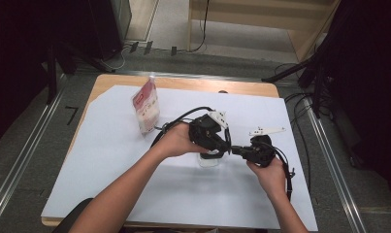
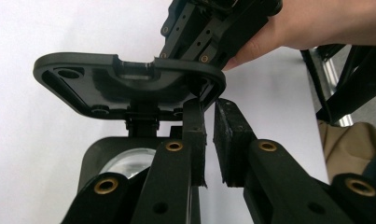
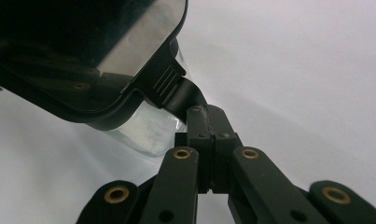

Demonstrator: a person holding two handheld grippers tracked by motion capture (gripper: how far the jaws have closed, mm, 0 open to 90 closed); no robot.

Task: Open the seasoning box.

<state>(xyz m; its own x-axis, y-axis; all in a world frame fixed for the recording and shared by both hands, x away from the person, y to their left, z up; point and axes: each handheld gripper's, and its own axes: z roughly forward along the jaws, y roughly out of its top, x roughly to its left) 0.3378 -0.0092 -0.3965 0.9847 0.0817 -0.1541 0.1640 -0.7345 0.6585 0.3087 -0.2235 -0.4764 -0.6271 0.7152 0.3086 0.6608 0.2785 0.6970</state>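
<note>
A small clear jar (image 1: 210,160) with a black hinged lid (image 2: 97,79) stands mid-table on white paper. My left gripper (image 1: 217,145) comes down over it from the left. Its pads (image 2: 195,121) stand a narrow slit apart and pinch the raised lid's right rim. My right gripper (image 1: 236,150) reaches in level from the right and is shut on the lid's black latch tab (image 3: 188,95). The clear jar body (image 3: 150,133) hangs just under the lid (image 3: 59,70) in the right gripper view. The glass (image 2: 129,161) also peeks out below the lid in the left gripper view.
A red and white packet (image 1: 146,106) stands upright on the paper, back left of the jar. The white sheet (image 1: 110,160) covers most of the wooden table (image 1: 105,80). Cables trail from both grippers, and stands and cables sit on the floor beyond the table's right edge.
</note>
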